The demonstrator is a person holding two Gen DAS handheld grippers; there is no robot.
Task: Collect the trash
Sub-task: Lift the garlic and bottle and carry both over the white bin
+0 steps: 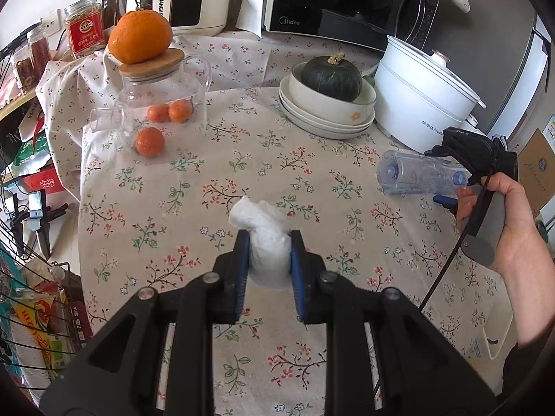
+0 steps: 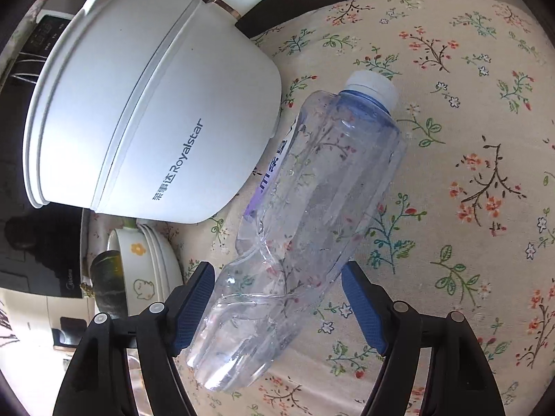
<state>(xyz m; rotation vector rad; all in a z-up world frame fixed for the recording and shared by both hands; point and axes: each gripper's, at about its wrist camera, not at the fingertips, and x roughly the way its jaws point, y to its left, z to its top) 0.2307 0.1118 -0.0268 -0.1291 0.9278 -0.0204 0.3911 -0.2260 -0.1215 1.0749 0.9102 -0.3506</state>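
Clamping crumpled white tissue (image 1: 267,232), left tool (image 1: 269,263); right tool (image 2: 277,298) pinching dented clear bottle (image 2: 305,215).

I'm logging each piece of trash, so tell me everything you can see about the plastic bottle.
The plastic bottle is clear, thin and empty-looking, with a white screw cap, a blue neck ring and a partly visible label with blue print. Its lower body is crumpled. The right gripper has its blue pads on either side of the crumpled base end, cap pointing away. It lies tilted over the flowered tablecloth, next to the white cooker.
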